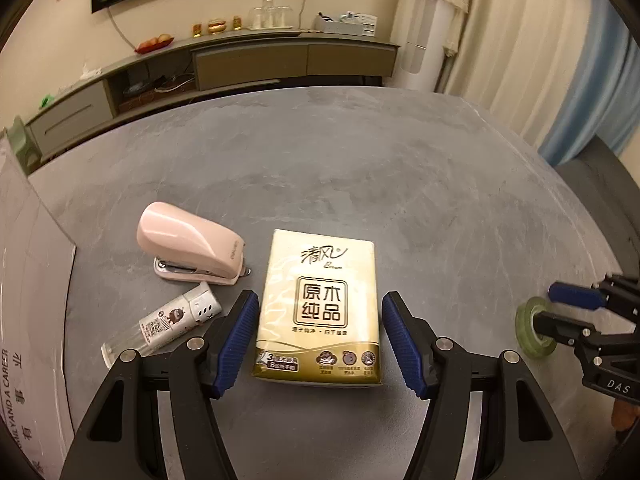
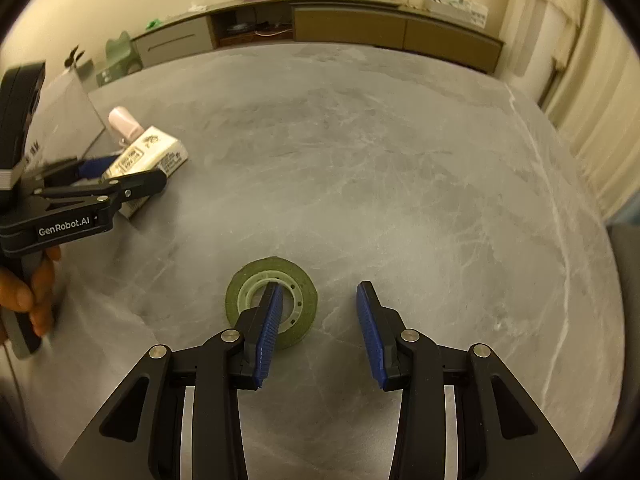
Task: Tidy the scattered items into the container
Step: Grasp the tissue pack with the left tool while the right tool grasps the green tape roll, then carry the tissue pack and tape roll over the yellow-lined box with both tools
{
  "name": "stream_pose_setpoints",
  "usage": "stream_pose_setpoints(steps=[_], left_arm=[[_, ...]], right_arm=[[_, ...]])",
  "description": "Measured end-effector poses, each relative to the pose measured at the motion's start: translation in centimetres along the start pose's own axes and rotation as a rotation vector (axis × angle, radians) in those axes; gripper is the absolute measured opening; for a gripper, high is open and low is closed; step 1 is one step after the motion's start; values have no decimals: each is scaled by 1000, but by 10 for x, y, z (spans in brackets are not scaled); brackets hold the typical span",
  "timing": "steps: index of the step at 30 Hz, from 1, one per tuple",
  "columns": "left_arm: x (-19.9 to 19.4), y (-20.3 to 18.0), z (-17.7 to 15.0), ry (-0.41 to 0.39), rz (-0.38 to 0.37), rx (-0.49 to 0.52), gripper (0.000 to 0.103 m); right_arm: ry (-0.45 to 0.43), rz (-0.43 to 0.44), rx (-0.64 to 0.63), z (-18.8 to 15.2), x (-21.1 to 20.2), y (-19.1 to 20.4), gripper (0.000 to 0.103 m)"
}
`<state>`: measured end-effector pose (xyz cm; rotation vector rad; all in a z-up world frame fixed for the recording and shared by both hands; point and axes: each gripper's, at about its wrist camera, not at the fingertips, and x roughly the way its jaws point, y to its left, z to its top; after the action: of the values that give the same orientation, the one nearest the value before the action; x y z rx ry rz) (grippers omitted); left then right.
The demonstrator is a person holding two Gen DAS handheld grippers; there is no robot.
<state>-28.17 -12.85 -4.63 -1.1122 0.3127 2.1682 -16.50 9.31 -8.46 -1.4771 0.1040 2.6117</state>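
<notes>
The left gripper (image 1: 320, 336) straddles the tissue pack (image 1: 318, 308), jaws wide and gripping nothing, ready to close, while the right gripper (image 2: 318, 330), equally open and empty, has one finger inside the tape roll (image 2: 272, 300).

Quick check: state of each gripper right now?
Left gripper: open, jaws either side of the tissue pack.
Right gripper: open, one jaw in the tape roll core.

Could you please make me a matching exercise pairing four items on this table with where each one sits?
1 tissue pack
2 tape roll
3 pink stapler
4 small bottle

A farthest left, lying on its side
B between the open left fingers
C just beyond the bottle
D one right finger inside its core

Pairs: 1-B, 2-D, 3-C, 4-A
</notes>
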Motion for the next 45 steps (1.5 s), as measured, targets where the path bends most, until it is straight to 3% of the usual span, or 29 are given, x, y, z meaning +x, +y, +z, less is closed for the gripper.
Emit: stream_pose_setpoints(steps=[3, 4, 7, 14, 17, 18, 26, 45], left_arm=[[-1, -7, -2, 3, 2, 36, 53], [-1, -8, -2, 6, -8, 37, 53], [-2, -10, -2, 9, -24, 32, 53], [2, -18, -3, -3, 11, 62, 66], [2, -19, -3, 3, -8, 68, 64], [1, -19, -2, 5, -6, 66, 52], [-10, -13, -1, 17, -54, -4, 52], [-91, -24, 5, -94, -210, -72, 52]], right_arm=[[-6, -3, -67, -1, -1, 11, 19], [-6, -21, -103, -1, -1, 17, 17], [-5, -43, -147, -3, -2, 26, 16], [22, 60, -35, -1, -4, 10, 14], [26, 125, 32, 1, -8, 0, 14], [24, 135, 44, 1, -10, -1, 14], [-13, 164, 68, 2, -29, -2, 14], [-94, 204, 69, 15, -66, 6, 14]])
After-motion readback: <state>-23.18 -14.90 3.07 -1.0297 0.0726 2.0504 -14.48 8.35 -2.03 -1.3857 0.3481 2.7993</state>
